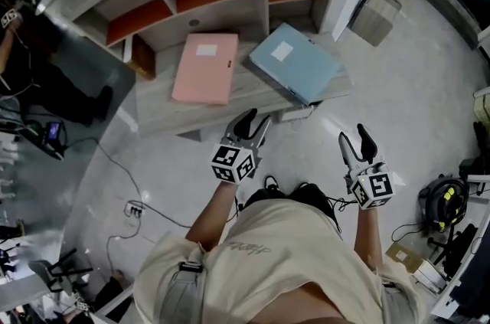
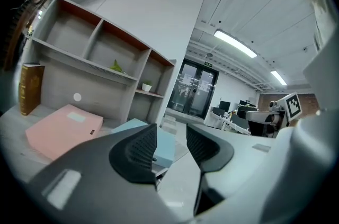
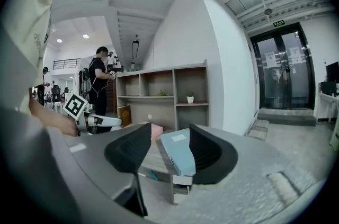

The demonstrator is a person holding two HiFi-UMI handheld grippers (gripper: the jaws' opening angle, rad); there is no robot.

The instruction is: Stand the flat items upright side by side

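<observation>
Currently pink folder and blue folder lie flat on tabletop; left gripper and right gripper jaws apart, empty.

An open-plan lab or office workspace is shown. Glass double doors are seen under a green exit sign, with strip lights on the ceiling and a pale polished floor. Desks with monitors are set at the back. Cables and a power strip are laid across the floor. A second person carrying equipment is seen beside a shelf unit.
</observation>
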